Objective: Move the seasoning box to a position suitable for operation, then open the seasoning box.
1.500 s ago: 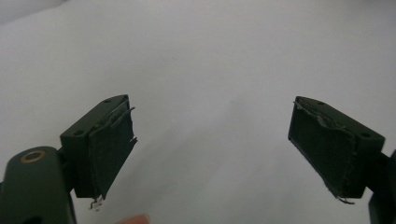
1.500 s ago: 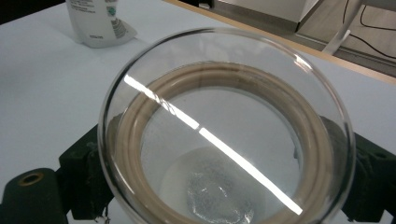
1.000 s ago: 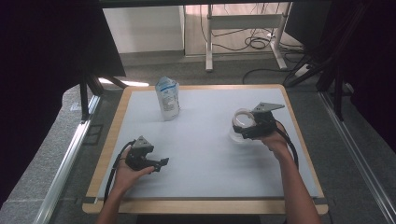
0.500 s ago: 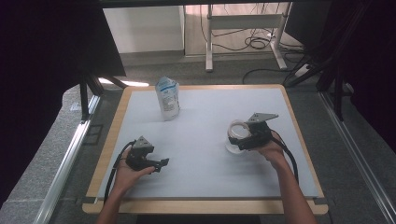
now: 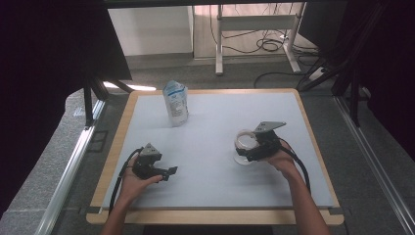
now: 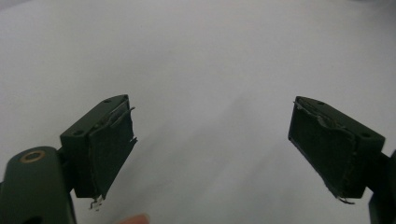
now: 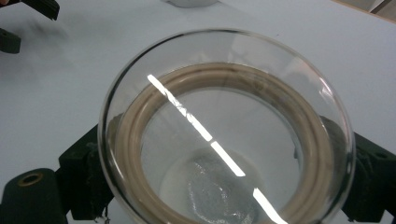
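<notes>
Pale blue-white sheeting covers the wood-edged table [image 5: 215,196], where a person seated at the near side works with a hand-held gripper in each hand. At the far side of the surface, towards the left, a white pouch [image 5: 176,104] with blue print stands upright, well apart from both hands. On the right half, the right gripper [image 5: 250,152] clamps a clear glass jar [image 5: 244,145] — held just above the table top, its mouth tipped towards the gripper's own camera, which looks straight down a beige ring inside the rim [image 7: 140,121] with one black jaw pressed against each side of the glass. Near the front left, the left gripper [image 5: 169,172] rests low over bare table, its two padded jaws spread wide — nothing between them but the pale surface.
</notes>
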Available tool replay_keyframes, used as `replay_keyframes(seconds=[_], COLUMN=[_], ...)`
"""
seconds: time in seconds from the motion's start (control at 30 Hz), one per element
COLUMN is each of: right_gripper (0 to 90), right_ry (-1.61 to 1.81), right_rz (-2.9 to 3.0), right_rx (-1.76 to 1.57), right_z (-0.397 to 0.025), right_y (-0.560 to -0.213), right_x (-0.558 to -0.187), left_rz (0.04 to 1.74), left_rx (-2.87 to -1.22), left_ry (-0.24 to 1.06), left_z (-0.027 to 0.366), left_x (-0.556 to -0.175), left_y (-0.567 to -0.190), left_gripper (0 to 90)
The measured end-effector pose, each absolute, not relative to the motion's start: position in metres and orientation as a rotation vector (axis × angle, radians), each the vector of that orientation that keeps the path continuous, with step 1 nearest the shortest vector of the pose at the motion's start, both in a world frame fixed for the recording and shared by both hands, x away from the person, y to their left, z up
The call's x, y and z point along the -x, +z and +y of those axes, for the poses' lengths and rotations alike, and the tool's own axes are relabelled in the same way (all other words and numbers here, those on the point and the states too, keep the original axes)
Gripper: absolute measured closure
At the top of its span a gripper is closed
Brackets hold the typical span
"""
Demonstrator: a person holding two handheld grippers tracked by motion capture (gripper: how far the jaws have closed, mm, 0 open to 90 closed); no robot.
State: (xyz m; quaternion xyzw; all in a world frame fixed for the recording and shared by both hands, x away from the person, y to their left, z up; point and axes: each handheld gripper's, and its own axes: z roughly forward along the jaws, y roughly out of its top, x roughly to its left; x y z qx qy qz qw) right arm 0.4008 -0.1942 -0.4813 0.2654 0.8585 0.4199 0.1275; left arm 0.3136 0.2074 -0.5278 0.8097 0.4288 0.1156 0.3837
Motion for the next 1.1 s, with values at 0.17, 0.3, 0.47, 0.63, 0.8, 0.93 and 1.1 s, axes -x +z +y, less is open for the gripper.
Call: replay_keyframes(seconds=[0.17, 0.3, 0.47, 0.63, 0.8, 0.93, 1.1], right_gripper=[2.9, 2.6, 6.3, 20.0, 43.6, 59.4, 75.9], right_ry=[1.219, 1.28, 1.385, 1.45, 1.454, 1.482, 1.474], right_rz=[2.472, 2.387, 2.274, 2.148, 2.053, 2.028, 2.031], right_rx=[-0.808, -0.832, -0.9, -0.946, -0.995, -0.99, -0.974], right_z=[-0.192, -0.199, -0.214, -0.227, -0.237, -0.243, -0.251], right_y=[-0.474, -0.458, -0.44, -0.428, -0.429, -0.431, -0.432], right_x=[-0.398, -0.392, -0.386, -0.373, -0.361, -0.351, -0.346], left_rz=[1.091, 1.092, 1.087, 1.088, 1.093, 1.086, 1.081], left_rx=[-2.062, -2.058, -2.052, -2.033, -2.011, -2.002, -1.99], left_ry=[0.296, 0.3, 0.31, 0.324, 0.345, 0.363, 0.38], left_z=[0.207, 0.208, 0.209, 0.212, 0.212, 0.21, 0.207], left_x=[-0.313, -0.314, -0.313, -0.312, -0.31, -0.308, -0.306], left_y=[-0.527, -0.527, -0.528, -0.527, -0.523, -0.521, -0.521], left_gripper=[14.1, 14.1, 14.2, 14.8, 15.3, 15.7, 15.8])
